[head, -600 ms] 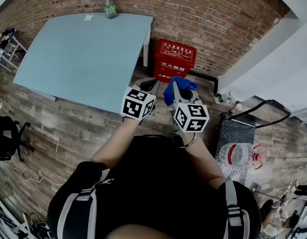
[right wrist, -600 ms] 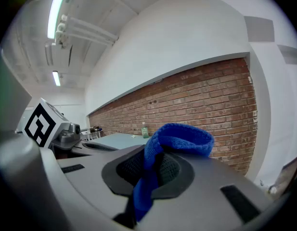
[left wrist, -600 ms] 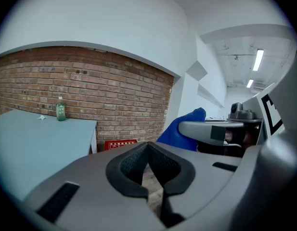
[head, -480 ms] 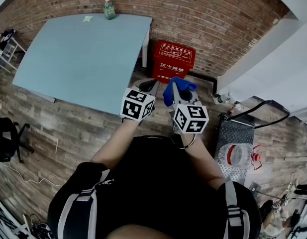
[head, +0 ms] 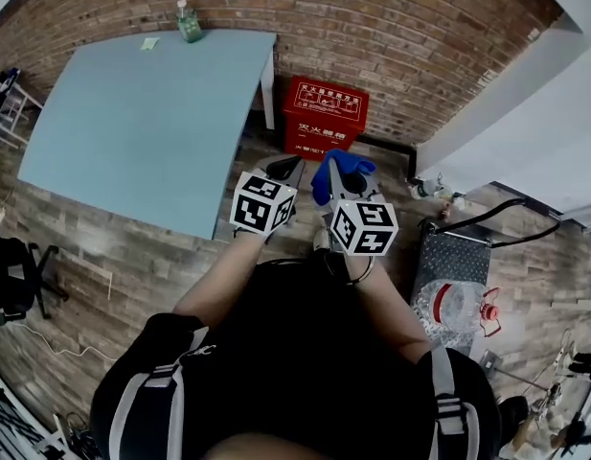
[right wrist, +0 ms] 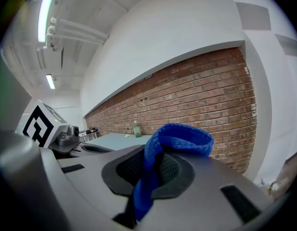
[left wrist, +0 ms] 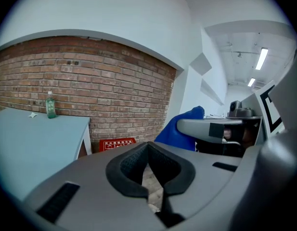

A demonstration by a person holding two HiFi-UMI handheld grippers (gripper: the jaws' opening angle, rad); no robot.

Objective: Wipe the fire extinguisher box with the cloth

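right gripper (right wrist: 155, 172) clamped on the blue cloth (right wrist: 176, 139); cloth is soft, light and limp, bunch flops over past the tips; pinch looks deep enough, I'd wipe with that bunch; left gripper (left wrist: 149, 163) jaws together, nothing in them; red fire extinguisher box (head: 324, 116) sits ahead of and below both grippers, well apart, against the brick wall (head: 400, 36); rigid, probably stays put under light pressure
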